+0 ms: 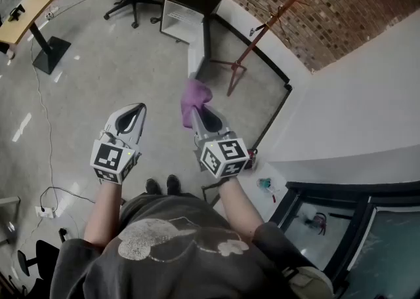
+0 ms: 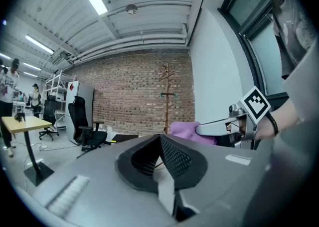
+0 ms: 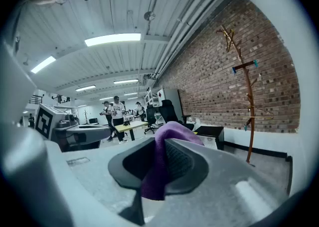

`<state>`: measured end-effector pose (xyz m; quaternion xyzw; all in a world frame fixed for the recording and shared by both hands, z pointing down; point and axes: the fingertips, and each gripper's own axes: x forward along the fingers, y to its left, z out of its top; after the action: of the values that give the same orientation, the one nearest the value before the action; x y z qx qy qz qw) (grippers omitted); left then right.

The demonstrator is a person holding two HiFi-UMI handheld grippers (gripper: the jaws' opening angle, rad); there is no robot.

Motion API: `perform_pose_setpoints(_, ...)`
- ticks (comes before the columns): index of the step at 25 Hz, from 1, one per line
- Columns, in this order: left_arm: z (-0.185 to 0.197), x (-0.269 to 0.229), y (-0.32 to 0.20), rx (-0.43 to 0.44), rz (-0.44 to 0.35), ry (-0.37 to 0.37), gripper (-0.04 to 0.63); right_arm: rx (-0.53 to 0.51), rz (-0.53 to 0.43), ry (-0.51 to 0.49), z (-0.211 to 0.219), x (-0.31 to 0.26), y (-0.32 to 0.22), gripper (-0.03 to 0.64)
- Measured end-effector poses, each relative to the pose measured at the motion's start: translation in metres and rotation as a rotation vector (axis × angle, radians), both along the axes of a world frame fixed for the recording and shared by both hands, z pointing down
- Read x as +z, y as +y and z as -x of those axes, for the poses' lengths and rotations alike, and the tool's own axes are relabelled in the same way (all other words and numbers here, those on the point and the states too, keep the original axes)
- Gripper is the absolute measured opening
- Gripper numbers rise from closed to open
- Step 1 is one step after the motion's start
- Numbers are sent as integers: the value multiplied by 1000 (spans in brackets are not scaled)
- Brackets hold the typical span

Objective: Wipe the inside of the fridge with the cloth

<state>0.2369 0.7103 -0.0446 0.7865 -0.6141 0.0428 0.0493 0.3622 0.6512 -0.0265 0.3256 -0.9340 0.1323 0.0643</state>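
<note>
The right gripper (image 1: 196, 111) is clamped on a purple cloth (image 1: 195, 94), which bunches above the jaw tips and hangs down between them, held in the air over the grey floor (image 1: 98, 75). The left gripper (image 1: 137, 109) is level beside it, jaws together with nothing between them. A small black-topped fridge (image 1: 184, 19) stands well ahead at the floor's far edge, near a coat stand (image 1: 262, 29).

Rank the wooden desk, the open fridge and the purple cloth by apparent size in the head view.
1 and 2: the fridge and the wooden desk look alike, too close to rank.
3: the purple cloth, smallest though nearest the camera.
</note>
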Motion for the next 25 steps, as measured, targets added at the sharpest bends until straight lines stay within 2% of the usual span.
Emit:
perform_pose_setpoints(14, 4, 1, 3, 47, -5, 6, 18, 14, 3, 5, 8, -2, 9, 49)
perform_pose_setpoints(21, 35, 12, 7, 38, 2, 11, 18, 64, 9, -31, 12, 1, 5, 51)
perform_pose_setpoints(25, 55, 20, -3, 9, 20, 22, 18, 72, 36, -15, 21, 14, -9, 51)
